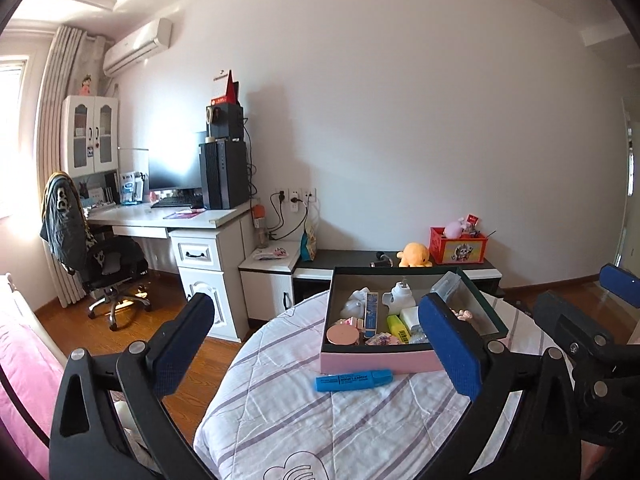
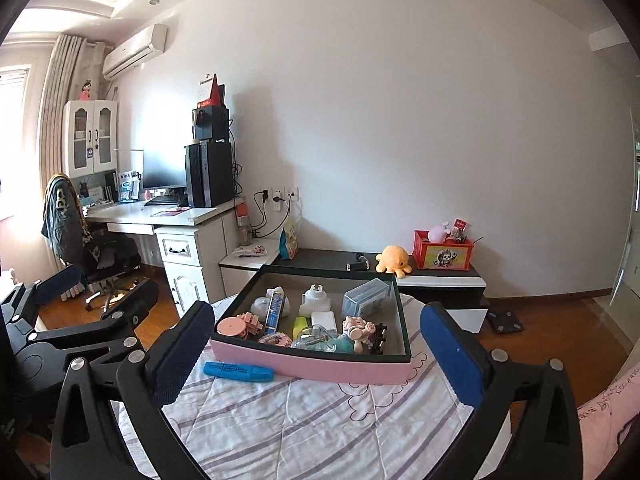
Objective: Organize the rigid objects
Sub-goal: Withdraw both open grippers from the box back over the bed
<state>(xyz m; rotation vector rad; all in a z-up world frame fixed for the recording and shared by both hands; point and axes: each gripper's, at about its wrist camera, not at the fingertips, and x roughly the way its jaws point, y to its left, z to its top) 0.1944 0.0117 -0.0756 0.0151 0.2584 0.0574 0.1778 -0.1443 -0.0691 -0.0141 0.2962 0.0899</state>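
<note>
Two grippers, both spread wide, nothing betw. the pads. Left gripper (image 1: 316, 344) raised above the round table (image 1: 280, 420) w/ striped cloth, aimed slightly down toward the wall. Right gripper (image 2: 316, 344) alongside, same pose, also empty.

Blue highlighter (image 1: 354, 379) flat on the cloth, just in front of the pink box (image 1: 380, 361), touching or nearly so, can't tell which. From left wrist view: sits betw. the two fingers, closer to the right pad, well clear of both. From right wrist view: same marker near the left pad, lengthwise along the box's front wall.

Box open-topped, dark rim, crammed w/ small stuff: pink round tin (image 1: 342, 335), tall blue carton (image 1: 371, 314), yellow highlighter (image 1: 399, 327), white plug adapter (image 2: 315, 300), clear plastic case (image 2: 365, 294), small figurine (image 2: 357, 330).

Beyond table: low dark cabinet (image 2: 320, 258) w/ yellow plush octopus (image 2: 393, 259) and red toy crate (image 2: 442, 254). Desk (image 1: 168, 216) w/ monitor, PC tower, office chair far left.

Nothing betw. either gripper and the marker.
</note>
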